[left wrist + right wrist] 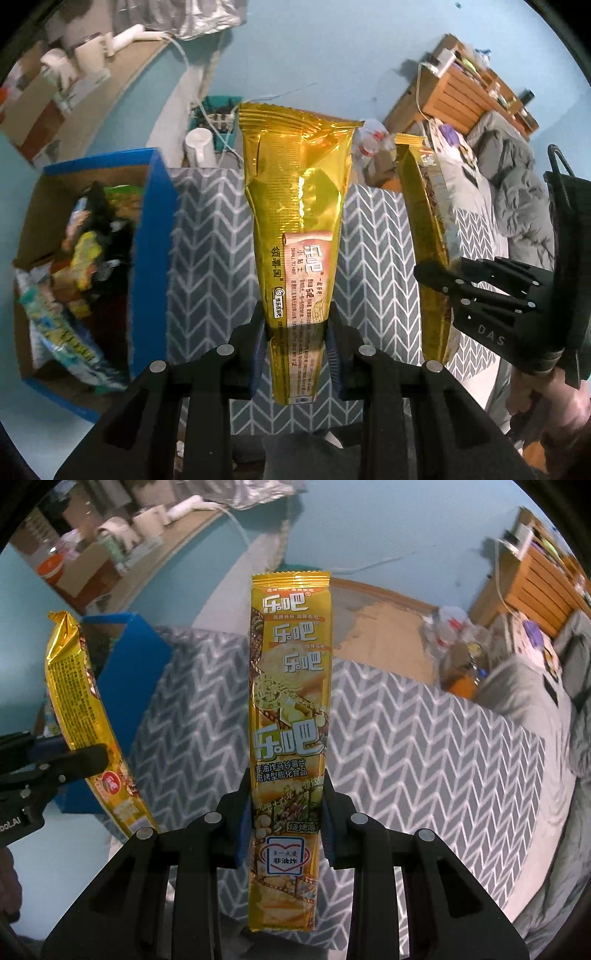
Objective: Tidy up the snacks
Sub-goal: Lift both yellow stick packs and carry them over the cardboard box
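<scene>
Hanging over the grey chevron mat (207, 258), 2 gold snack packets are each pinched by a gripper. The left gripper (295, 332) clamps the packet showing its gold back (295, 206) near its lower end; the right gripper (286, 812) clamps the packet showing its printed front (290, 686) the same way. Both packets are clear of the mat. The blue-sided cardboard box (151, 258), already full of snacks, stands on the mat's left edge, nearest the left-hand packet.

The zigzag mat (424, 746) lies bare below both held packets, open to pass; the blue box (153, 236) walls its left edge, bottles (448, 635) crowd the far corner
</scene>
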Available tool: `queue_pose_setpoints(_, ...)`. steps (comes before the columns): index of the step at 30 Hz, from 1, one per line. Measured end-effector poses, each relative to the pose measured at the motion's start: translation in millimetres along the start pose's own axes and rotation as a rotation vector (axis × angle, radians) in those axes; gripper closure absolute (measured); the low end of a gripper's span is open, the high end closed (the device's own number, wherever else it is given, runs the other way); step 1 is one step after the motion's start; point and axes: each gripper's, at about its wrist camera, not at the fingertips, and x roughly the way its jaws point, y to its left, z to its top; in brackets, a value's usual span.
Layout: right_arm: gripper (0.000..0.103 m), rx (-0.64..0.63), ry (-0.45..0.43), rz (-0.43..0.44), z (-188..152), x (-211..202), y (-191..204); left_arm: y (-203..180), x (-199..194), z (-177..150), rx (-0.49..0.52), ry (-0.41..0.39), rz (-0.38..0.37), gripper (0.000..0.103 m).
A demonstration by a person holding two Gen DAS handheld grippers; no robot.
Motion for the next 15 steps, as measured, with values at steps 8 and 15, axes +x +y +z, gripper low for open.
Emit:
queue_pose_setpoints(8,0.074,-0.08,-0.02,0.068,27.2,-0.2,43.5,47.6,-33.9,-10.6,-0.113,-0.039,0.007,0.074)
queue_pose_setpoints(15,0.074,-0.143,-0.033,0.134,48.3,0.6,83.8,81.1,-59.5,-15.6,-0.167,-0.072,0.028,0.074)
